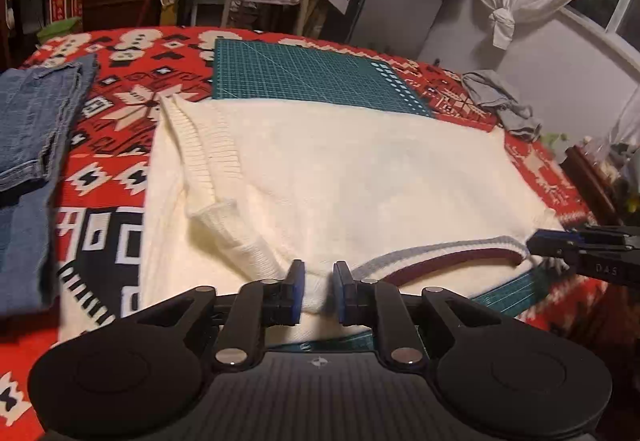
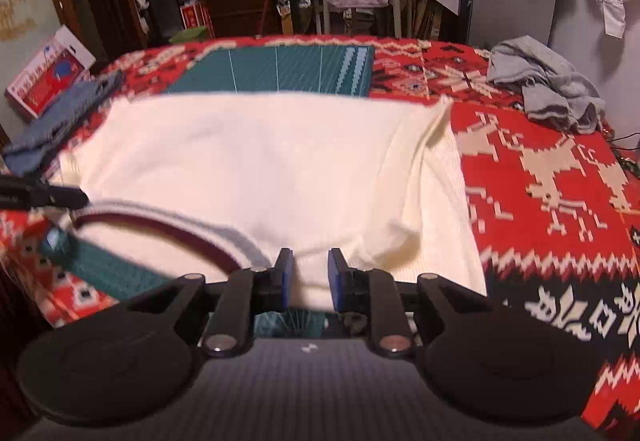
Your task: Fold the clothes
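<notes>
Cream sweater [image 1: 340, 177] lies spread on the green mat [image 1: 296, 73], and I grip its near collar edge with left gripper [image 1: 319, 281] and right gripper [image 2: 308, 273], probably to fold it.

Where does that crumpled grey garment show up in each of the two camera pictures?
Left wrist view: the grey garment lies at the right, on the red patterned blanket, beyond the white sweater.
Right wrist view: the grey garment sits at the upper right on the same blanket.
Shared landmark: the green cutting mat, showing beyond the sweater's far edge.
</notes>
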{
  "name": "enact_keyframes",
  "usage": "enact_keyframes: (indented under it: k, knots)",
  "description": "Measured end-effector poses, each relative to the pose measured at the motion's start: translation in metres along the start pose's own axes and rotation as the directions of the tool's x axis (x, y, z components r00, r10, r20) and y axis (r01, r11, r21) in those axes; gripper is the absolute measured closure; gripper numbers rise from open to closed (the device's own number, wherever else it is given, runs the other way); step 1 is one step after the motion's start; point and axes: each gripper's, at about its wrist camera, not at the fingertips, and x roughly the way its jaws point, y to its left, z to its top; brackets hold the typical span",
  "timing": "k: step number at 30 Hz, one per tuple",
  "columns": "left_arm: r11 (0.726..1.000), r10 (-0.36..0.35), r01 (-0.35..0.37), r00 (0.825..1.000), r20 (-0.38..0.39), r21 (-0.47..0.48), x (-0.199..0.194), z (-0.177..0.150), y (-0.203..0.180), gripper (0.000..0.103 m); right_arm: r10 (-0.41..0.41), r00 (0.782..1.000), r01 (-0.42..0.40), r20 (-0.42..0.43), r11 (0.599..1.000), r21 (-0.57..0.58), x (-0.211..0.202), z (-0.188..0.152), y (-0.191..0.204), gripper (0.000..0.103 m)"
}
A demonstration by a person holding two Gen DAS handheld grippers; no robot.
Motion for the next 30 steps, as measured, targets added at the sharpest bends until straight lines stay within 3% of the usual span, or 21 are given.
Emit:
enact_keyframes:
  k: [8,12,15,18,21,24,30]
  knots:
    - [0.998,0.020,-0.019,1.000,0.023,-0.058,-0.011,-0.007,0.008,0.088,-0.011,1.000,0.011,-0.001,0.999,0.051,-0.006,-0.010,-0.007,0.082]
    - [0.997,-0.015,0.023,0.995,0.095,-0.077,-0.025,0.001,0.007,0.090,-0.013,0.999,0.010,0.042,0.997,0.077,-0.015,0.001,-0.015,0.082]
    - [0.998,-0.004,0.011,0.993,0.117,-0.062,-0.021,0.012,0.004,0.090,-0.014,0.998,0.010,0.065,0.998,0.069,-0.014,0.012,-0.014,0.081]
    - [0.997,0.055,-0.048,0.993,0.107,-0.066,-0.010,0.016,0.010,0.090,-0.024,0.998,0.021,0.051,0.997,0.069,-0.004,0.017,-0.015,0.081]
    - [0.987,0.104,-0.093,0.992,0.077,-0.129,-0.006,0.009,0.029,0.090,-0.026,1.000,0.025,0.015,0.995,0.101,0.007,0.011,-0.024,0.082]
    - [0.978,0.109,-0.093,0.991,0.075,-0.187,-0.012,-0.003,0.043,0.098,-0.015,1.000,0.014,0.005,0.991,0.134,0.010,0.001,-0.034,0.085]
    - [0.969,0.119,-0.102,0.991,0.065,-0.226,-0.021,-0.012,0.050,0.093,-0.018,1.000,0.018,0.001,0.991,0.134,0.004,-0.004,-0.038,0.087]
